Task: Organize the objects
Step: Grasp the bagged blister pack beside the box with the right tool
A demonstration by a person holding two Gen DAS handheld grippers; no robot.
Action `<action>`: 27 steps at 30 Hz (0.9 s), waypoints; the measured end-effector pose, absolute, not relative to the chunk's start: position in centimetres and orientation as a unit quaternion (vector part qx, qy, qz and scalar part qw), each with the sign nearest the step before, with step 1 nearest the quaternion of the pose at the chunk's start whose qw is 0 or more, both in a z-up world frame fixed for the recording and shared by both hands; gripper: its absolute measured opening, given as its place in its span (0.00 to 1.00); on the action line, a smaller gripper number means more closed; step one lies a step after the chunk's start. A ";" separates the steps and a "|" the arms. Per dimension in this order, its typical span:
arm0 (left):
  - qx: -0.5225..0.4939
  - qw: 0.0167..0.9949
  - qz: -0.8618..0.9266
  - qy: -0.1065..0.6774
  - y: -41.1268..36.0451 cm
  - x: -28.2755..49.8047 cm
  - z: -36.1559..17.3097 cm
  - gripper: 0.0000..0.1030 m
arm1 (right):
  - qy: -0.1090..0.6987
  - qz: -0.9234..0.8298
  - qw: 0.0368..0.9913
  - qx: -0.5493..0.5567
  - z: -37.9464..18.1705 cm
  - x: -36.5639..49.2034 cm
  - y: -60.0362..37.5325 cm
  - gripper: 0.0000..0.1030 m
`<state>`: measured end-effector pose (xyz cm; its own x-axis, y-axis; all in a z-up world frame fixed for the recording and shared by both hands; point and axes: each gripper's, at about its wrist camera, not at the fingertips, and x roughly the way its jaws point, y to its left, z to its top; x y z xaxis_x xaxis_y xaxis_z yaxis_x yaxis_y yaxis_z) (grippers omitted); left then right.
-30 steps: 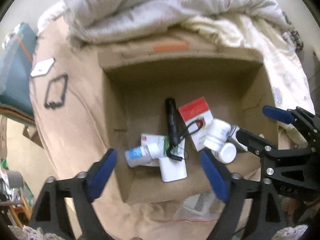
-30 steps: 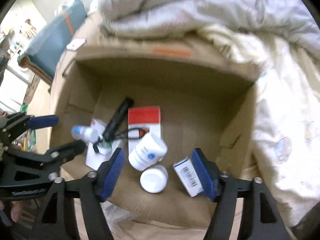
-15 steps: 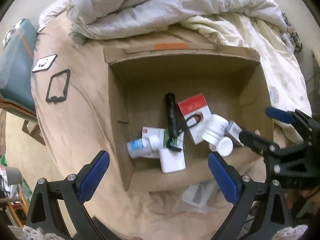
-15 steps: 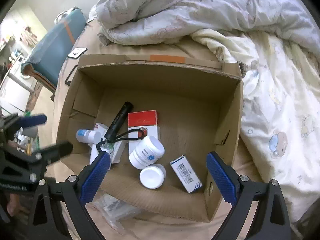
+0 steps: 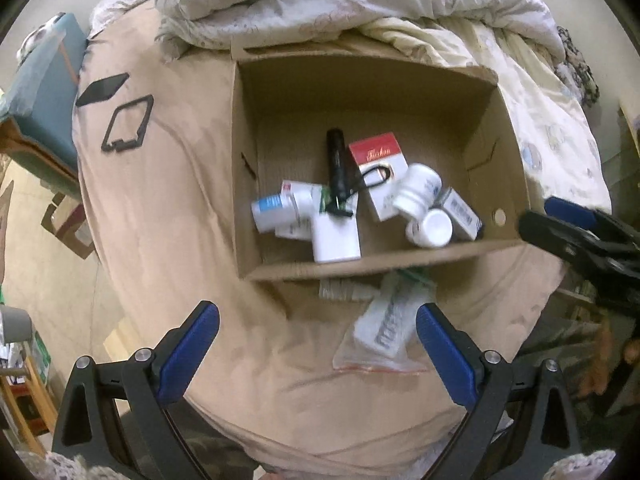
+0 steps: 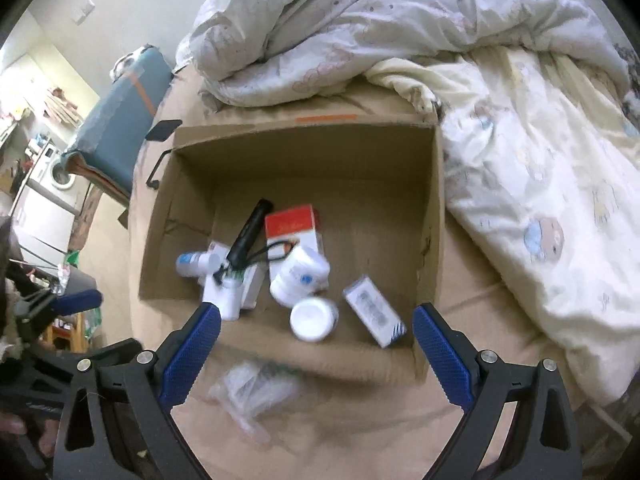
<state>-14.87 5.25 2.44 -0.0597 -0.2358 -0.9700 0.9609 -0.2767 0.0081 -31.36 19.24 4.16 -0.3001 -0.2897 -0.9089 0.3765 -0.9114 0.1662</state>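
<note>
An open cardboard box (image 5: 496, 152) (image 6: 432, 208) sits on the bed. Inside lie a black flashlight (image 5: 337, 164) (image 6: 250, 236), a red-and-white carton (image 5: 380, 172) (image 6: 294, 228), white pill bottles (image 5: 418, 194) (image 6: 302, 276), a blue-capped bottle (image 5: 272, 212) (image 6: 192, 264) and small white boxes (image 5: 460, 212) (image 6: 374, 316). A clear plastic bag with a white pack (image 5: 390, 324) (image 6: 252, 394) lies on the sheet in front of the box. My left gripper (image 5: 318, 354) is open and empty above the sheet beside the bag. My right gripper (image 6: 316, 354) is open and empty over the box's near wall.
A rumpled white duvet (image 5: 340, 0) (image 6: 400, 20) lies behind the box and a cream blanket (image 6: 540, 200) to its right. A black phone (image 5: 102, 88) and a black frame (image 5: 128, 124) lie on the tan sheet at left. A teal chair (image 6: 120, 96) stands beside the bed.
Both grippers have pulled back from the box, so the box looks smaller and the plastic bag in front of it shows fully. Both stay open.
</note>
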 end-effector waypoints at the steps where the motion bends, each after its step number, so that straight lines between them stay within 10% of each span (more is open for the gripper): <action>1: 0.494 0.476 -0.629 0.366 5.5 -14.9 2.2 0.96 | 0.032 -0.800 0.215 0.559 4.2 -30.8 19.5 1.00; 27: 0.486 0.504 -0.591 0.400 4.5 -13.2 -1.1 0.96 | -0.062 -0.742 0.232 0.627 -1.5 -27.9 21.6 1.00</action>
<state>-13.22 4.52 -1.07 -0.0187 -0.2070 -0.9782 0.9850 -0.1714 0.0174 -27.95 21.64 -1.54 -0.1076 -0.4208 -0.9008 0.2665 -0.8851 0.3816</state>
